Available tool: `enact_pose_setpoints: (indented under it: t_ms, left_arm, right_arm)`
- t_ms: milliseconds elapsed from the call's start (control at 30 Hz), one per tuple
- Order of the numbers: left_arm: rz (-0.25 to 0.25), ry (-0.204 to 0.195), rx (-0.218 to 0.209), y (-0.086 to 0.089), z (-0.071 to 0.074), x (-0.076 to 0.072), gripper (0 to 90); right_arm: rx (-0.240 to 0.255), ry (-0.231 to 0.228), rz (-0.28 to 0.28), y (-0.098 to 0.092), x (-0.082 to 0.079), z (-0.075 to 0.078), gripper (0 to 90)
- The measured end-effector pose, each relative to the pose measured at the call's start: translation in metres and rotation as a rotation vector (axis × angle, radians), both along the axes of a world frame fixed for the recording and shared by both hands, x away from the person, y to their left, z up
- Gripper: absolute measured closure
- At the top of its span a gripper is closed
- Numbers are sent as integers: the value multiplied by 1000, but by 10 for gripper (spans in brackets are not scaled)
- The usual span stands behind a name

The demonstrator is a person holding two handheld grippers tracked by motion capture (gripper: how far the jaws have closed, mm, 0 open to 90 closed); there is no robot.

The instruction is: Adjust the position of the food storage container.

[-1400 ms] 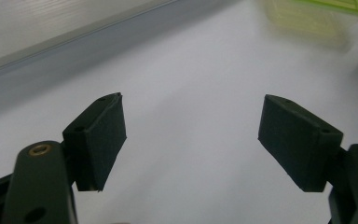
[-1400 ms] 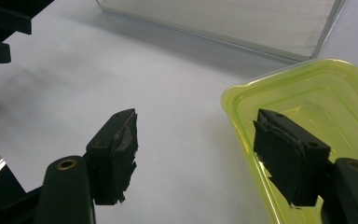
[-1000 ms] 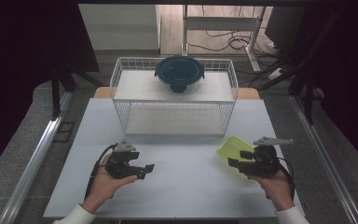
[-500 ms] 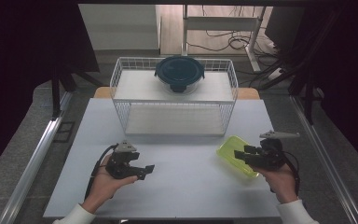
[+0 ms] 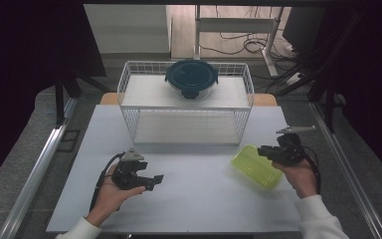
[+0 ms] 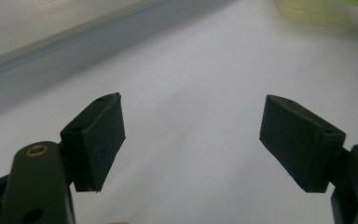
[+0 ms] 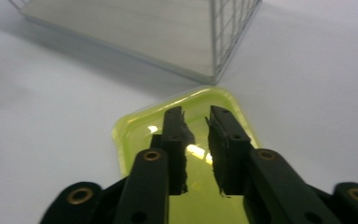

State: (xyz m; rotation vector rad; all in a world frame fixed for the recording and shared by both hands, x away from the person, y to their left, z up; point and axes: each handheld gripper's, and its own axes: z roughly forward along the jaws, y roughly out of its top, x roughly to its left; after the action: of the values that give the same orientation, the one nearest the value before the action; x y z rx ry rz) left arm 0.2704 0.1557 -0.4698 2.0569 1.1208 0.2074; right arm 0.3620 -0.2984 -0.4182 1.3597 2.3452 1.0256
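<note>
A yellow-green plastic lid (image 5: 252,165) lies on the white table (image 5: 194,199), right of the middle. My right gripper (image 5: 263,151) hovers at its right edge, pointing left. In the right gripper view its jaws (image 7: 196,114) stand over the lid (image 7: 140,130) with only a narrow gap left. They have just been closing, and I see nothing pinched between the pads. My left gripper (image 5: 156,180) rests low at the front left, open wide. In the left gripper view its jaws (image 6: 191,112) have only bare table between them, with the lid (image 6: 326,9) blurred far off.
A white wire basket (image 5: 186,127) stands at the back middle of the table, and its corner (image 7: 223,42) is just beyond the lid. On top of it sits a round dark-lidded container (image 5: 191,77). Metal rails run along both sides of the table.
My right hand has moved to the right and a little farther back along the lid's edge. Its jaws have narrowed. The left hand has stayed where it was.
</note>
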Motion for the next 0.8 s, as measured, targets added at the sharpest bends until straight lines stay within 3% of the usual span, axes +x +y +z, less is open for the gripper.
enact_pose_setpoints:
  t_ms: [100, 133, 200, 300, 333, 367, 433, 467, 500, 800]
  left_arm:
    - [0, -6, -1, 0, 1, 0, 215]
    - [-1, -8, -4, 0, 3, 0, 214]
    - [1, -14, -10, -1, 5, 1, 215]
    - [0, -14, -12, -1, 6, 2, 215]
    - [-3, -12, -10, -1, 5, 3, 214]
    - [-6, -11, -4, -1, 5, 3, 214]
    - [-6, -9, -3, -1, 4, 3, 214]
    - [-4, -3, -6, -1, 4, 2, 214]
    - [-6, -3, -3, -1, 4, 1, 215]
    - [13, -15, -25, 2, 9, -3, 215]
  right_arm:
    - [-25, 11, -12, 1, 13, 0, 845]
    - [-72, 21, -16, 3, 27, -1, 886]
    - [-119, 32, -20, 5, 41, -6, 888]
    - [-146, 57, -21, 6, 52, -12, 889]
    - [-205, 62, -12, 8, 60, -19, 889]
    - [-222, 66, -9, 9, 63, -22, 889]
    - [-238, 66, -3, 9, 65, -25, 889]
    - [-282, 64, 16, 12, 70, -31, 889]
    - [-297, 68, 23, 13, 71, -34, 889]
    - [-341, 84, 101, 25, 69, -42, 890]
